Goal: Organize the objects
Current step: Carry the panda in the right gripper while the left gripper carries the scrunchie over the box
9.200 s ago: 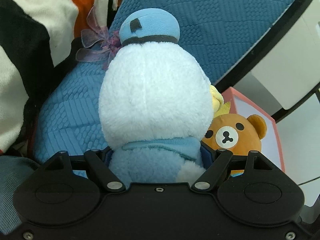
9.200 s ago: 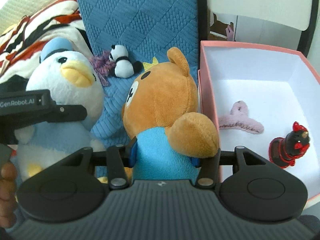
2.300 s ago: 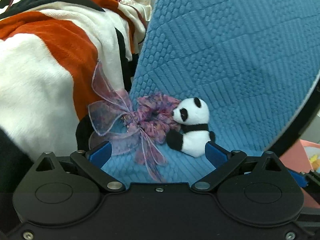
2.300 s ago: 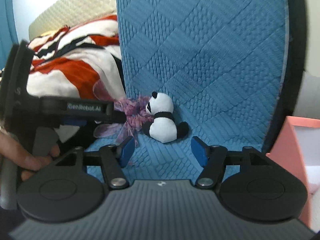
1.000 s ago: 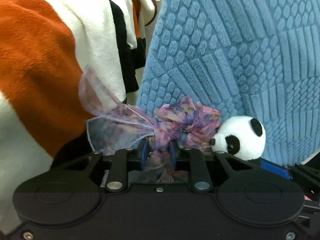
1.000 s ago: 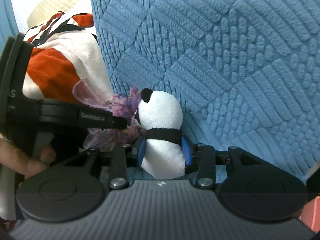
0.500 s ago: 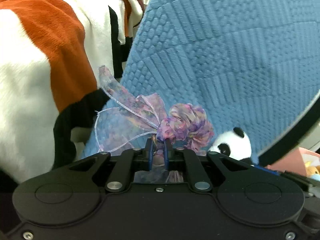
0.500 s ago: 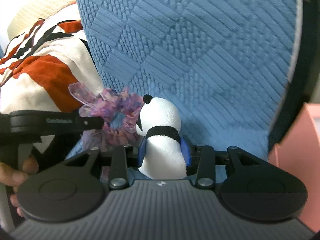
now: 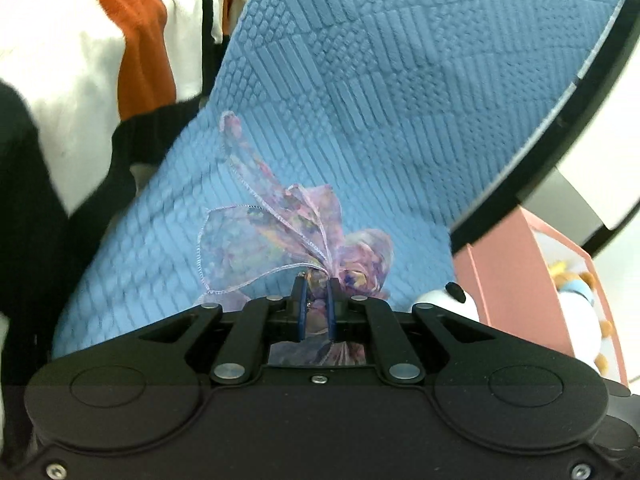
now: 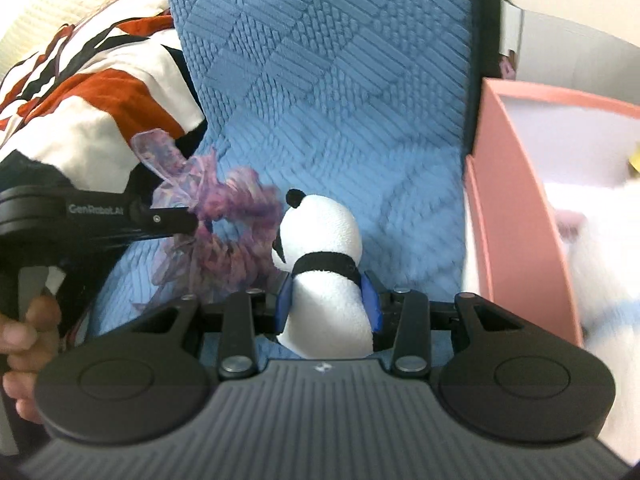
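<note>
My left gripper (image 9: 316, 288) is shut on a purple scrunchie with a sheer ribbon bow (image 9: 280, 248), held just above the blue quilted cushion (image 9: 380, 120). In the right wrist view the same scrunchie (image 10: 224, 232) hangs from the left gripper's tip (image 10: 188, 220). My right gripper (image 10: 326, 300) is shut on the body of a small panda plush (image 10: 324, 248), beside the scrunchie; the panda's head (image 9: 452, 300) peeks in at the left view's lower right. The pink box (image 10: 516, 200) stands to the right, with plush toys (image 9: 576, 312) inside.
A striped orange, white and black blanket (image 9: 80, 60) lies left of the cushion. A black frame edge (image 9: 560, 120) and a white surface run behind the box. A person's hand (image 10: 24, 328) grips the left gripper's handle.
Both grippers closed on their items about a second ago and have since lifted and moved right; the pink box has come into view on the right.
</note>
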### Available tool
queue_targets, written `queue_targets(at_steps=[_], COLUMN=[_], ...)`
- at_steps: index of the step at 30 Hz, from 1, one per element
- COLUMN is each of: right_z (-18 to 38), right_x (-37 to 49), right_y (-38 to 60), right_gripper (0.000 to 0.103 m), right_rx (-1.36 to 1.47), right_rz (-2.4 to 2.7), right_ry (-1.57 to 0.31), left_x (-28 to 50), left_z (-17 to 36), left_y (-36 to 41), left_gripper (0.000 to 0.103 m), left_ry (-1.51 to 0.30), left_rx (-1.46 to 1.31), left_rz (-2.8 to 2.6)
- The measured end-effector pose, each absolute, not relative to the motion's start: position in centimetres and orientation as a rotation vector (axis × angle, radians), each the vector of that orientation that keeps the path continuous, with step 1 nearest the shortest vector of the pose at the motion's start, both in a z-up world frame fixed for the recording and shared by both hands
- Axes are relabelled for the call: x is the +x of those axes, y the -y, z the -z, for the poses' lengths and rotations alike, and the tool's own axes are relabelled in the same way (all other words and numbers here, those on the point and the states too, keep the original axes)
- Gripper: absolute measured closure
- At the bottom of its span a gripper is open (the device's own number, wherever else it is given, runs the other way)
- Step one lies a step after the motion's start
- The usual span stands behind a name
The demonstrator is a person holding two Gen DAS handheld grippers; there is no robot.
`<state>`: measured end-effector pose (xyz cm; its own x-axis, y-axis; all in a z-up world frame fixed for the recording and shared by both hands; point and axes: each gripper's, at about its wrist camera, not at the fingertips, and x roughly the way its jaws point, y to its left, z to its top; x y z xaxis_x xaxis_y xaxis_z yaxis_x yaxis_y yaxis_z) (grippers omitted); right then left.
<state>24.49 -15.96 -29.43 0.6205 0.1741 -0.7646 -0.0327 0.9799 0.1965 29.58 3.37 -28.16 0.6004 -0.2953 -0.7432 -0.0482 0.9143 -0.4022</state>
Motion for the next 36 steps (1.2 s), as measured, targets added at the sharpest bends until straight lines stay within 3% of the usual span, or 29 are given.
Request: queue_targets(at_steps=[11, 12, 14, 18, 20, 36], right_z=[30.9, 31.0, 31.1, 31.4, 31.8, 33.1], right_x=[21.8, 21.8, 21.9, 22.3, 22.5, 23.4], right_y=[15.7, 15.7, 15.9, 16.0, 15.8, 14.5], right_gripper=[0.06, 0.06, 0.058, 0.057, 0.055, 0.059], right_rx=[0.19, 0.195, 0.211, 0.238, 0.24, 0.186], right_rz=[-0.085, -0.085, -0.084, -0.09, -0.094, -0.045], right_ry=[-0.982, -0.982, -0.984, -0.99, -1.003, -1.04], left_x=[27.7, 27.8, 27.9, 28.1, 28.5, 30.6], left_z=[29.6, 29.8, 29.8, 29.7, 29.9, 32.0], left_y=[-2.1, -2.2, -2.2, -1.9, -1.4, 2.5], left_gripper=[0.091, 0.086, 0.06, 0.047, 0.036, 0.026], left_ry=[-1.006, -1.011, -1.01, -0.995, -1.002, -1.069], left_rx=[-0.421, -0.433, -0.438, -0.424, -0.405, -0.191], left_rz=[0.127, 0.127, 0.128, 0.132, 0.141, 0.185])
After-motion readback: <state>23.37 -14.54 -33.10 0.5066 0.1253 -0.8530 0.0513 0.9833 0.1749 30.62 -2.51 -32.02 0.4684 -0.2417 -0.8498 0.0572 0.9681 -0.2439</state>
